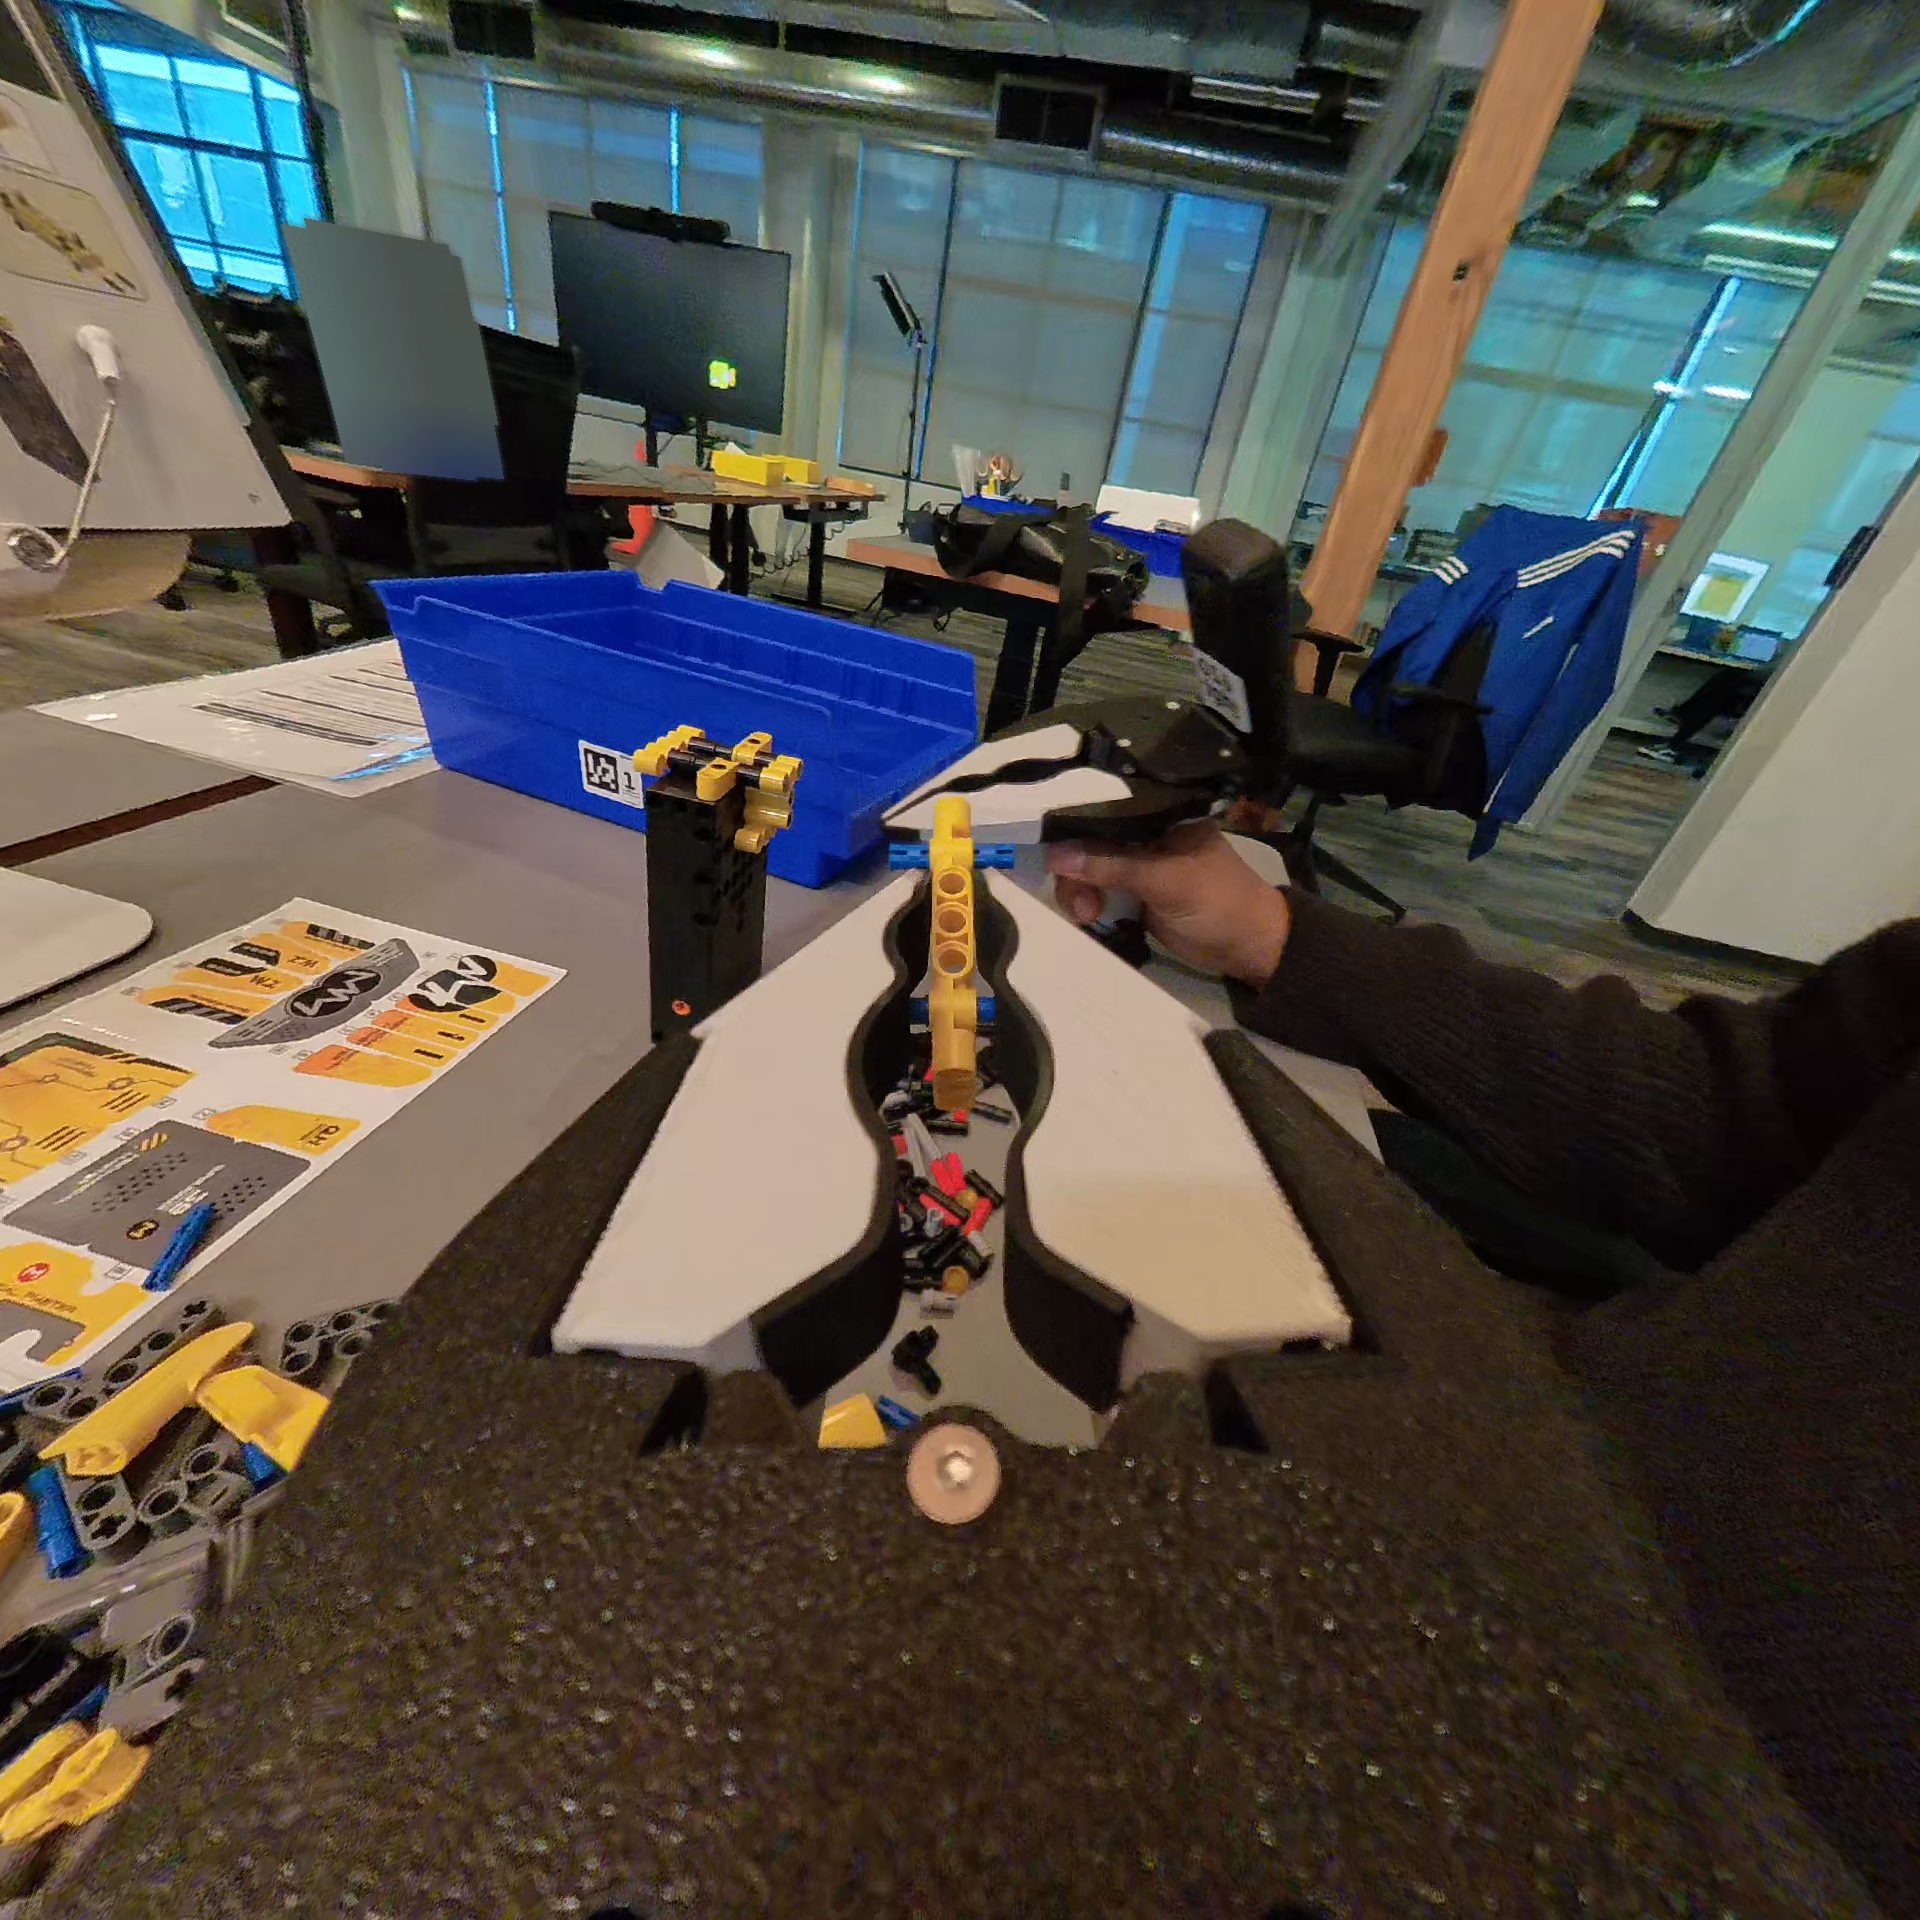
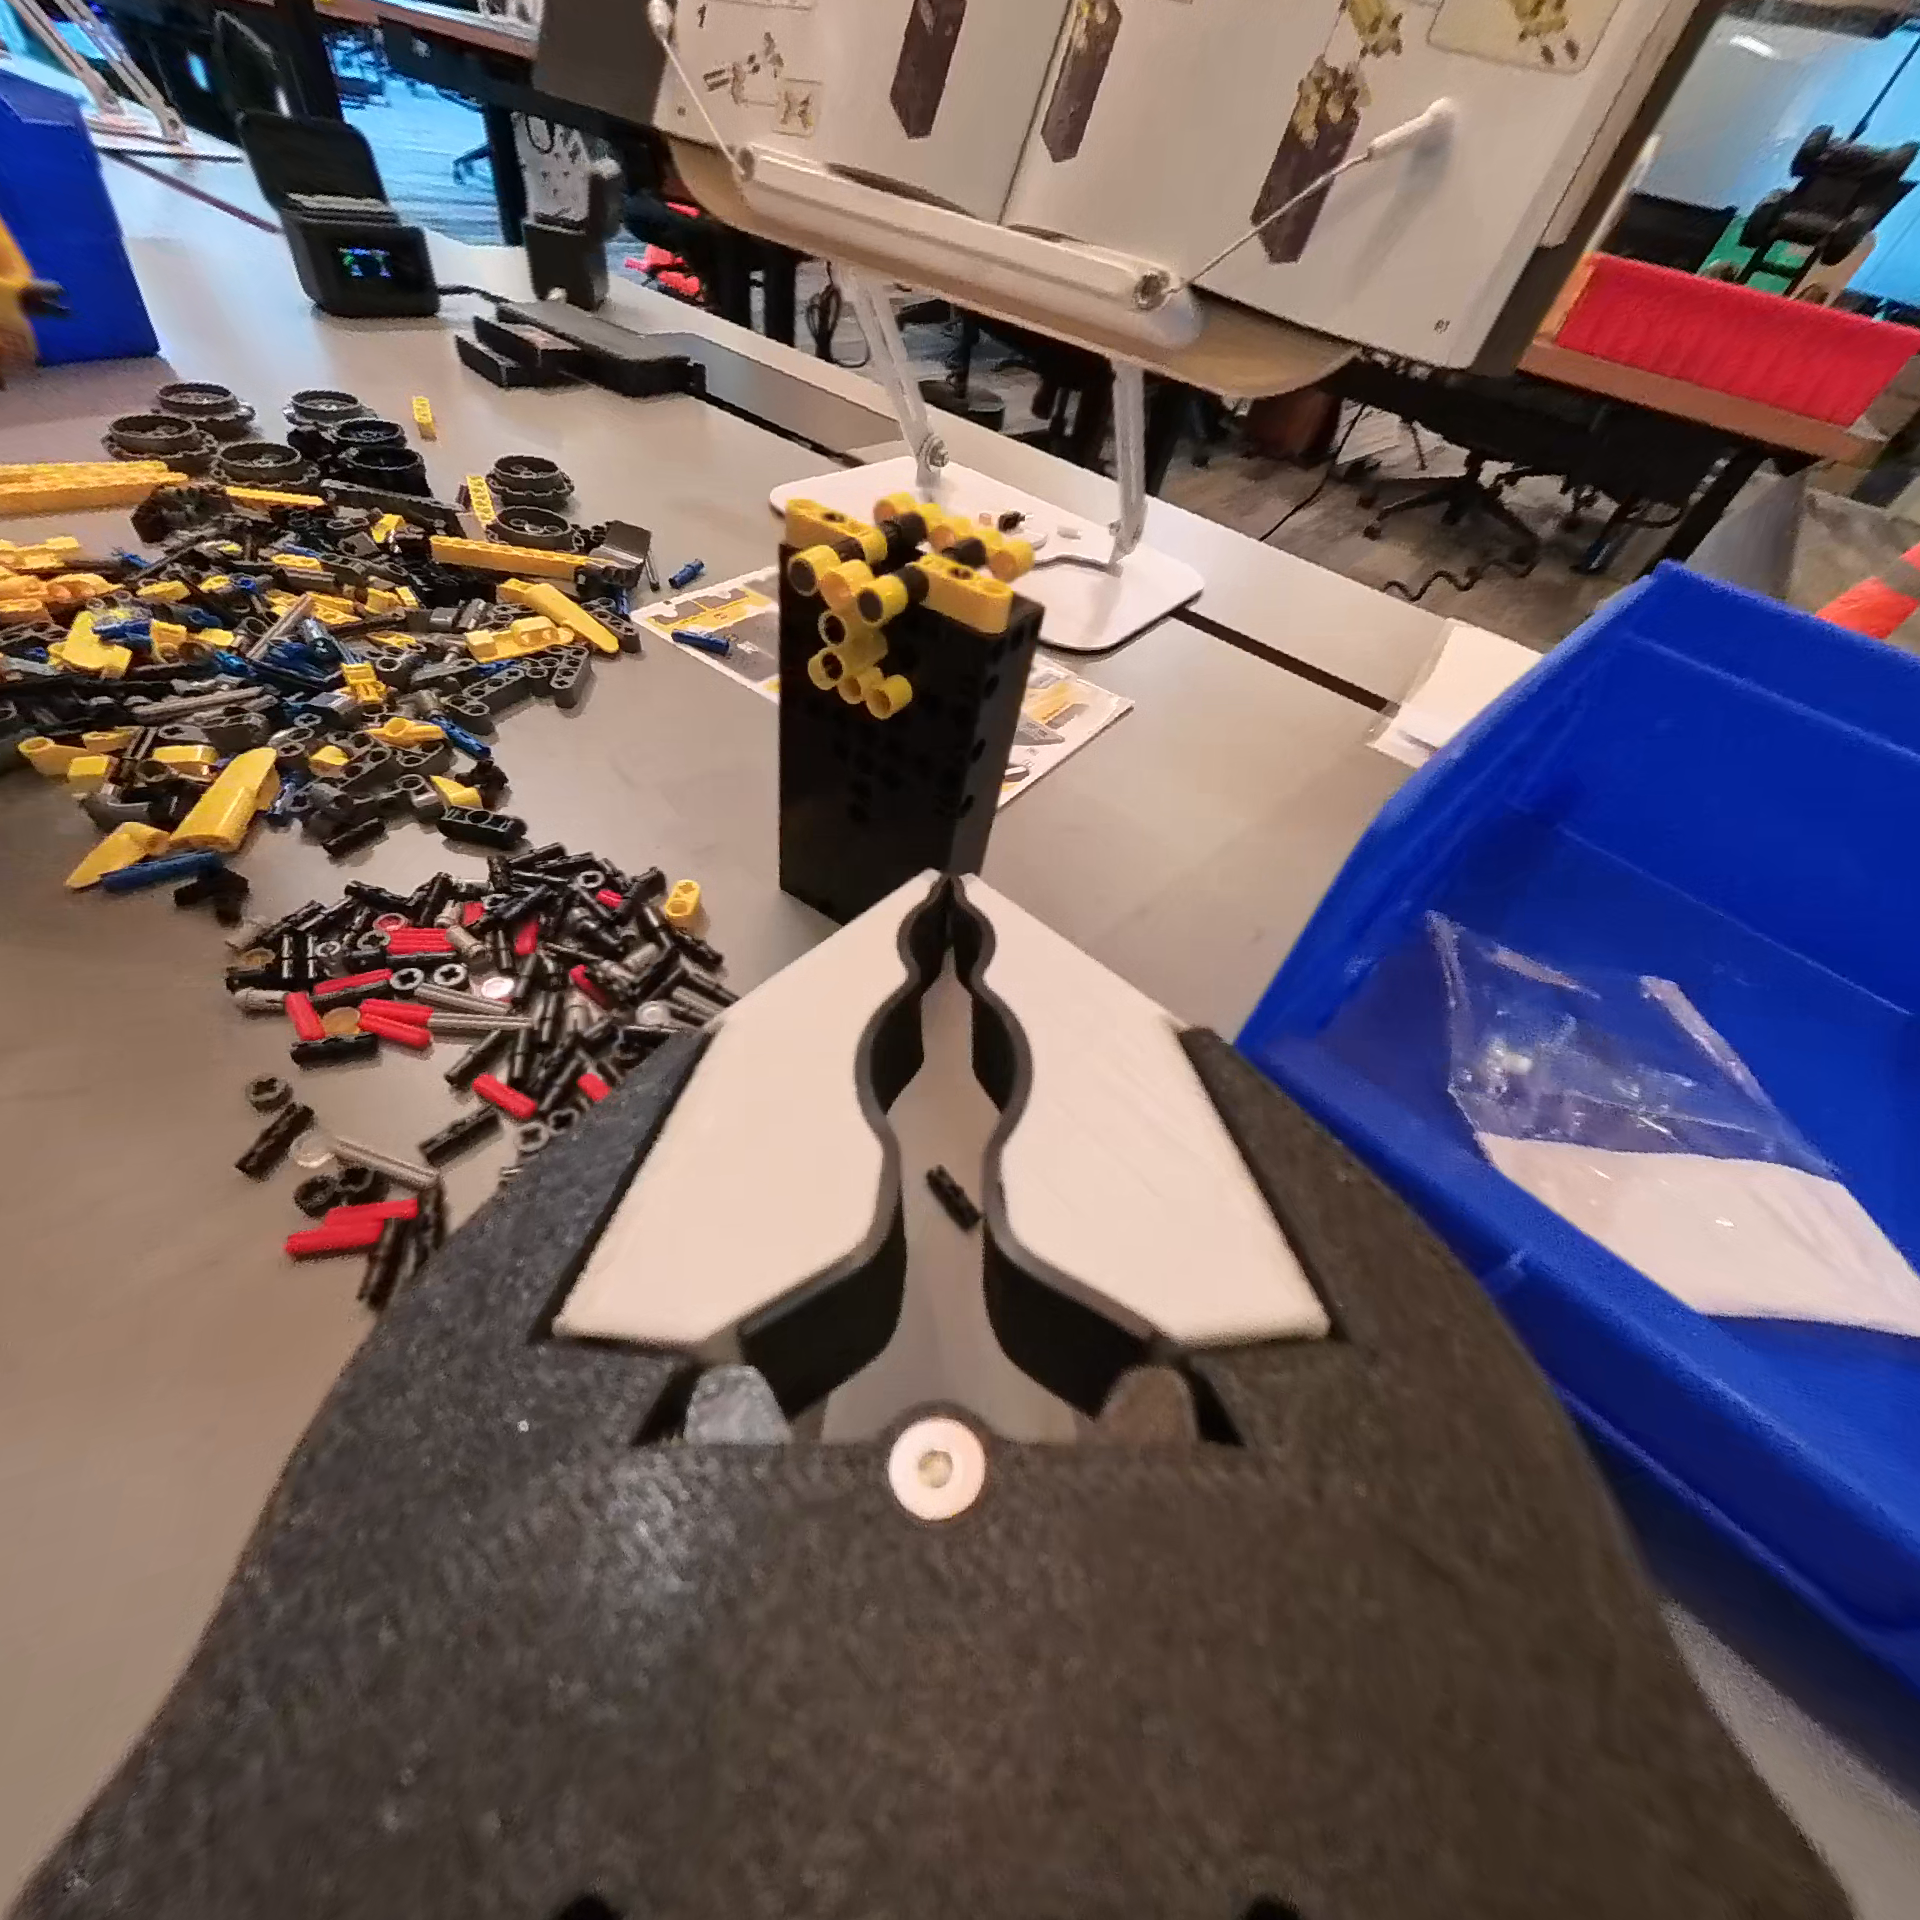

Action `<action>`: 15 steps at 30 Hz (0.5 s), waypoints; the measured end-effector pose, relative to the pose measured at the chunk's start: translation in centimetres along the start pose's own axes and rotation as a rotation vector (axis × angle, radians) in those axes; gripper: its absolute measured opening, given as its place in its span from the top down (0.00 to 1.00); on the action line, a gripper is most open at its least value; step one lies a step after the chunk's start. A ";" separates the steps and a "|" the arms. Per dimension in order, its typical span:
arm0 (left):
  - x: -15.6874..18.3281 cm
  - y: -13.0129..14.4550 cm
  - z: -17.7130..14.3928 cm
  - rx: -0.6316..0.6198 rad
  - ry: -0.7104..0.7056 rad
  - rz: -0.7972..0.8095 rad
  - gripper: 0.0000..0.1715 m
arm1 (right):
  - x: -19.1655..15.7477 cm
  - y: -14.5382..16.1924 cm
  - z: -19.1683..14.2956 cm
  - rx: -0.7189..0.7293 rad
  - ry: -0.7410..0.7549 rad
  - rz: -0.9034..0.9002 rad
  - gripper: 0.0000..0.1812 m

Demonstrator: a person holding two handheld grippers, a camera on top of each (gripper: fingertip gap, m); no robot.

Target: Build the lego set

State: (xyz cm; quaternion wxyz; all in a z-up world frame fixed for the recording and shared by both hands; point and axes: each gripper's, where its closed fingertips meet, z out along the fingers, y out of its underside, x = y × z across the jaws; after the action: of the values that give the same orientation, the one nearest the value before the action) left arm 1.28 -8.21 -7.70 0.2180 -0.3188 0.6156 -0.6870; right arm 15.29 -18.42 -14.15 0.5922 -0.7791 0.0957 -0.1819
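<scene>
My left gripper (image 1: 951, 883) is shut on a yellow beam with holes (image 1: 951, 940), which has blue pins through it and stands upright between the fingers. My right gripper (image 2: 949, 883) is shut with its tips together, and I see nothing between them. It also shows in the left wrist view (image 1: 914, 816), held by a hand just behind the top of the beam. A black block tower topped with yellow pieces (image 1: 707, 894) stands on the grey table; in the right wrist view the tower (image 2: 894, 748) is just beyond the right fingertips.
A blue bin (image 1: 665, 686) stands behind the tower; it (image 2: 1621, 997) holds clear plastic bags. Loose yellow, black and red parts (image 2: 312, 707) cover the table on the left. A sticker sheet (image 1: 239, 1060) lies flat. An instruction booklet on a stand (image 2: 1039, 135) is at the back. The tips of one gripper are about 20 cm away from the tips of the other.
</scene>
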 end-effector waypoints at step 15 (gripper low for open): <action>-1.3 -0.1 -0.2 0.033 -0.060 -0.007 0.96 | -2.6 -0.8 -2.8 0.079 -0.020 0.048 1.00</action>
State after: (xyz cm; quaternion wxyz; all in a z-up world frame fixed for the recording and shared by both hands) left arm 2.09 -7.15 -7.81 0.2393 -0.3378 0.5964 -0.6877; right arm 11.78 -19.70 -13.15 0.6277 -0.7544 0.1012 -0.1633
